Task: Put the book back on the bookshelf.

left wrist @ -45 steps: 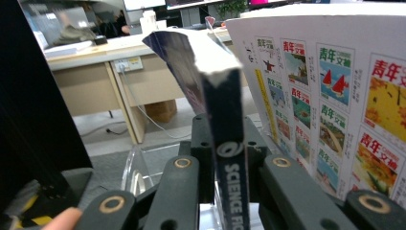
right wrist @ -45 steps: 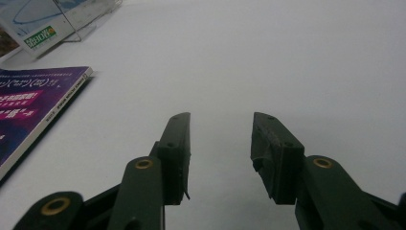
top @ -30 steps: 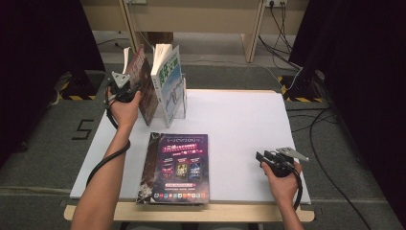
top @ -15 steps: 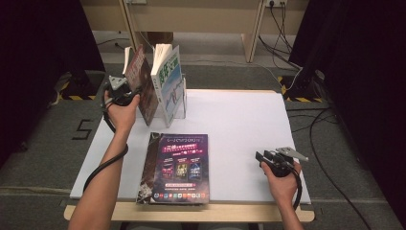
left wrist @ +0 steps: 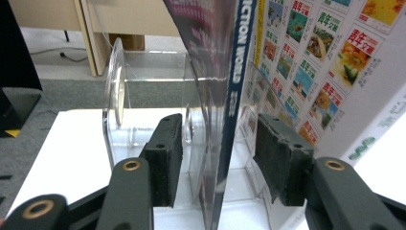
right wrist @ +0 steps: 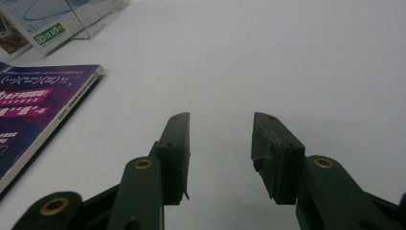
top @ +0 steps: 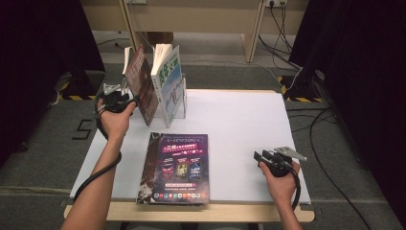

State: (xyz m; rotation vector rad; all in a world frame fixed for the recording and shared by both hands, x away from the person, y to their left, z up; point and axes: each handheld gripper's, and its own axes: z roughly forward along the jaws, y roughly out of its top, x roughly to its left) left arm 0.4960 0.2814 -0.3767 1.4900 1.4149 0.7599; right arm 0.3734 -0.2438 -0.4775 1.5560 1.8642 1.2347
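A clear acrylic rack (top: pixel 183 102) at the table's far left holds two upright magazines: a dark one (top: pixel 143 81) and a white and blue one (top: pixel 168 79). My left gripper (top: pixel 130 99) sits at the dark magazine's near edge. In the left gripper view its jaws have just been opening. The dark spine (left wrist: pixel 229 120) stands between the pads (left wrist: pixel 165 155), and neither pad touches it. A purple magazine (top: pixel 177 165) lies flat at the table's front. My right gripper (top: pixel 261 157) rests open on the white table (top: pixel 239 124) at the front right, with nothing between its fingers (right wrist: pixel 174 143).
The rack's clear dividers (left wrist: pixel 117 96) stand left of the dark magazine. The purple magazine's corner (right wrist: pixel 43 105) lies left of the right gripper. Wooden furniture legs (top: pixel 251 38) and cables (top: pixel 287 81) are on the floor beyond the table.
The left gripper's jaws have spread off the dark magazine and the left hand has drawn slightly left, away from the rack. The magazine stays leaning in the rack. The right hand has not moved.
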